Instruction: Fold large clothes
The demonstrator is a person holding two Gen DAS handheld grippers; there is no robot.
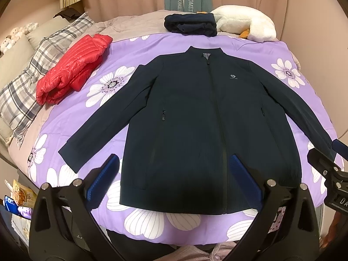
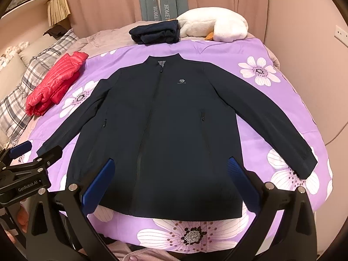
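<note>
Navy jacket (image 1: 195, 113) flat and unfolded on bed (image 1: 282, 50), both tools (image 1: 174, 180) (image 2: 171, 182) apart and empty above near hem; folded red jacket (image 1: 71, 67) far left, so this one remains.

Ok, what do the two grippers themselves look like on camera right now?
Both match: the left gripper and right gripper have matte black angular frames with silver pivot bolts and ribbed blue finger pads. The left gripper's body reads "GenRobot.AI" in white. No cables or sleeves show.
</note>
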